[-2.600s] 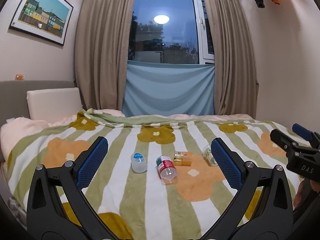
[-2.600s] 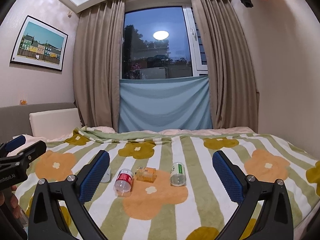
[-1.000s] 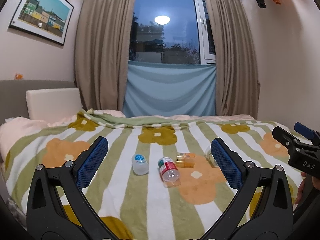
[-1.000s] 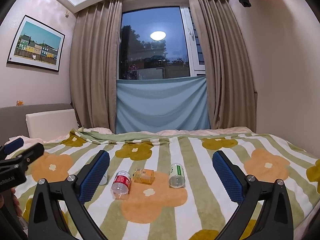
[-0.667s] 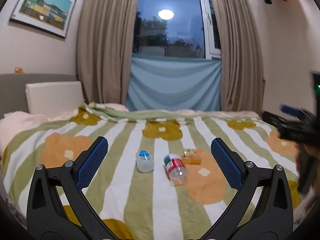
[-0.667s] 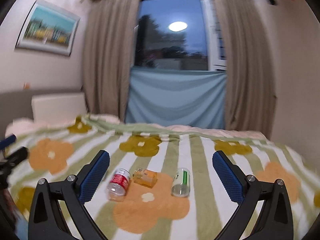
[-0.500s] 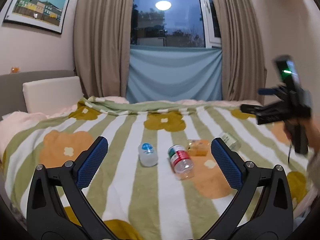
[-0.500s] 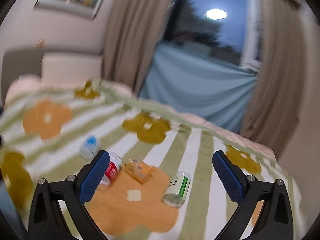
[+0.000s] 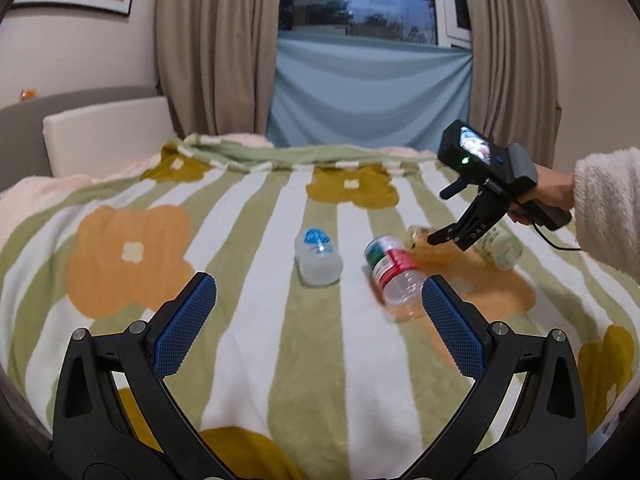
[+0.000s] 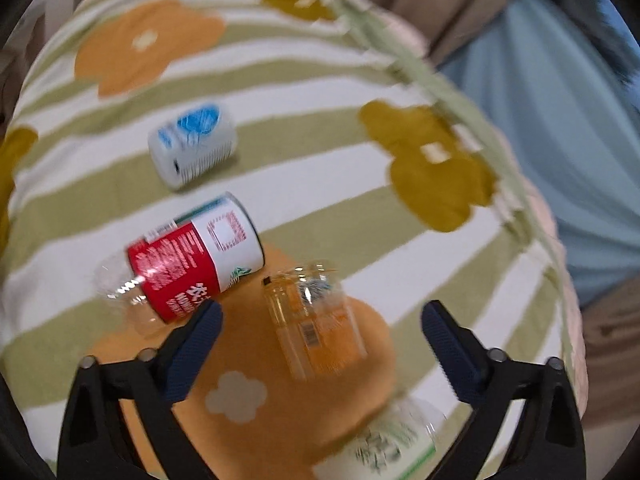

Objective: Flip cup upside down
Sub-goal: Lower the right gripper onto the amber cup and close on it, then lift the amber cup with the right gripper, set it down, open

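Several clear plastic cups lie on their sides on the striped flower blanket. A white cup with a blue label, a cup with a red and white label, an orange-labelled cup and a green-labelled cup. My right gripper is open, hovering just above the orange-labelled cup; it also shows in the left wrist view. My left gripper is open and empty, held back over the blanket in front of the cups.
The bed's headboard and a white pillow are at the left. Curtains and a window with a blue cloth stand behind the bed. The bed's right edge lies beyond the green-labelled cup.
My right gripper has swung forward, left and down over the cups and now tilts towards the orange-labelled cup. My left gripper has tipped down and drawn a little closer.
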Tool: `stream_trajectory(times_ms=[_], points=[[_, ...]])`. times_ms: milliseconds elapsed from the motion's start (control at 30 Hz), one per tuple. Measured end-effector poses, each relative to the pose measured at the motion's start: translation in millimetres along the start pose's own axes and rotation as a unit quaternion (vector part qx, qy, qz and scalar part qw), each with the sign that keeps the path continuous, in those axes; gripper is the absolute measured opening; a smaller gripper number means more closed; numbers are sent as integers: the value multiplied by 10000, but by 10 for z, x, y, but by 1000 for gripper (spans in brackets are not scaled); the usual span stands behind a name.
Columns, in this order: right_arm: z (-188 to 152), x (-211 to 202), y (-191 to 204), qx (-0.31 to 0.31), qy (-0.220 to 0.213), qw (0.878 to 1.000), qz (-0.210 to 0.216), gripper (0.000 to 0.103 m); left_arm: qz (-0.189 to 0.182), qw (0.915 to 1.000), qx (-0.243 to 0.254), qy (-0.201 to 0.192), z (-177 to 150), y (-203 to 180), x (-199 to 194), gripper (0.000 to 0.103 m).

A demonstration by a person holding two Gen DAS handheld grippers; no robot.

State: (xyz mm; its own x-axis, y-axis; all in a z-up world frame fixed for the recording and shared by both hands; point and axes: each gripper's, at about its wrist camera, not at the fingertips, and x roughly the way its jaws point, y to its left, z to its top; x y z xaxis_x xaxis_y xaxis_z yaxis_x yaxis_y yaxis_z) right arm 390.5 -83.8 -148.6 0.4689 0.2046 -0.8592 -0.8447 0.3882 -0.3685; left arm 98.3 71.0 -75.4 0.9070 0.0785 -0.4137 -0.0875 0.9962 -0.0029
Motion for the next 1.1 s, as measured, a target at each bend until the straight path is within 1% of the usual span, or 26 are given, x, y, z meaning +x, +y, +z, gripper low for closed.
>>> stream_trajectory(times_ms=[33,100,167,233,300,333,500,700,867,967,1100], points=[[12,94,22,-94,126,9999,58,87,14,10000,-2,34,-14,5,23,103],[44,334,42,-347,411,9985,99,77,59,9999,8,118,-47,30,72,103],[50,510,56,-487,626,9967,184,75,97,9998,19,188,-72,47,111,103],[52,616,46,-516,744,9956,247,72,126,9996,5,244,-87,70,152,103],[59,681,39,-521,801,9950,290,63,130,9995,-22,289,-105,88,175,103],[57,712,33,-508,831,9947,334,61,122,9994,-40,309,-112,97,183,103],[58,744,12,-415,884,9947,318,59,63,9995,-69,318,-106,87,168,103],[64,550,-5,-34,933,9951,318,58,-21,9997,-82,210,-62,63,38,103],[44,124,94,288,900,9946,431,58,-134,9998,-128,2,0,65,-187,103],[12,-179,263,500,1007,9913,681,58,-252,9995,-167,-50,13,81,-325,103],[-87,-438,611,708,1388,9835,918,58,-352,9992,-192,-76,-3,117,-497,103]])
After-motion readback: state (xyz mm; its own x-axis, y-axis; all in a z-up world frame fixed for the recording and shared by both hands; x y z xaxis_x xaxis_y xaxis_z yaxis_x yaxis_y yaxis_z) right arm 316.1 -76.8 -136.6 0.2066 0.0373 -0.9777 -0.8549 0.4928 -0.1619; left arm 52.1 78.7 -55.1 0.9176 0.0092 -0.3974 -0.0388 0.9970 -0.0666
